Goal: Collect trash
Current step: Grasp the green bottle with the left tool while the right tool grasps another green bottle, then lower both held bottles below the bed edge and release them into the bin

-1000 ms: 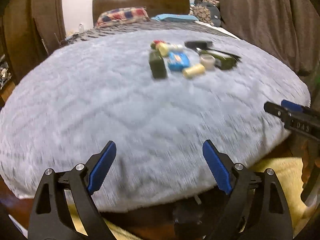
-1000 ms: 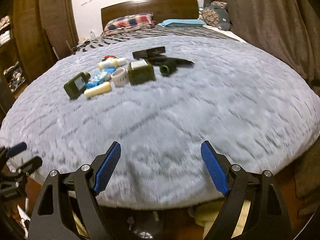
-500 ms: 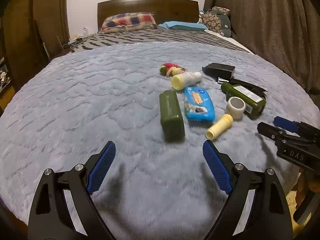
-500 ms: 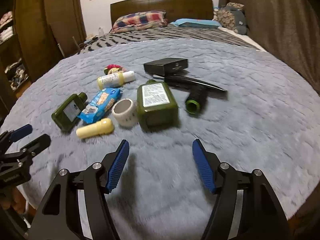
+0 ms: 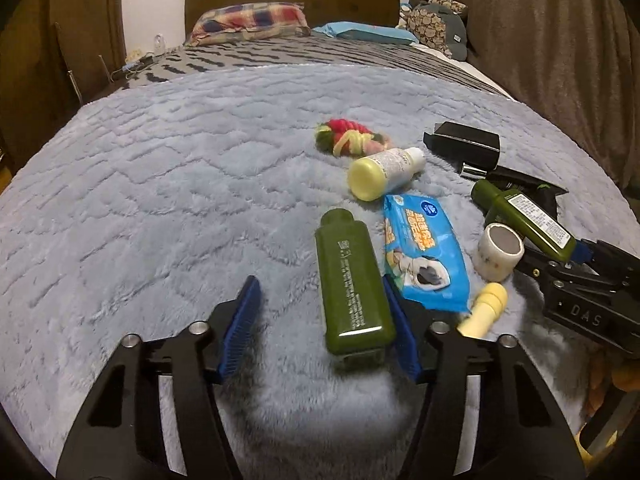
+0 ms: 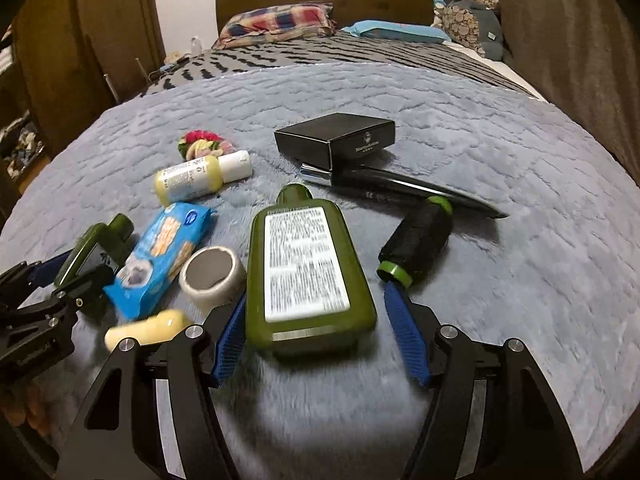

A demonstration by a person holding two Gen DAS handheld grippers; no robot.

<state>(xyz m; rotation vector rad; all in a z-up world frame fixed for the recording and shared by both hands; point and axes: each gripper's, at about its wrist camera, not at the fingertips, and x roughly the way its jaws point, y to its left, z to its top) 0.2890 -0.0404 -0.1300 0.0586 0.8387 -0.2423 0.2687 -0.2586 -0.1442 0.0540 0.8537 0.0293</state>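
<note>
Loose items lie on a grey fluffy blanket (image 5: 160, 184). My left gripper (image 5: 326, 328) is open around the base of a narrow dark green bottle (image 5: 352, 280); the right finger touches the bottle, the left stands apart. My right gripper (image 6: 316, 334) is open around the base of a wide green bottle with a white label (image 6: 304, 272), also in the left wrist view (image 5: 524, 220). Beside them lie a blue wipes pack (image 5: 424, 252), a tape roll (image 5: 500, 252), a small yellow tube (image 5: 484, 310) and a yellow bottle (image 5: 384, 174).
A black box (image 6: 340, 138), a long black tube (image 6: 404, 192) and a black roll with green ends (image 6: 416, 240) lie beyond the wide bottle. Colourful hair ties (image 5: 348, 140) lie further back. Pillows (image 5: 248, 20) and a headboard are behind; curtains hang on the right.
Both grippers moved forward over the blanket and down to the items. Each now straddles a green bottle, and the jaws stand narrower than before.
</note>
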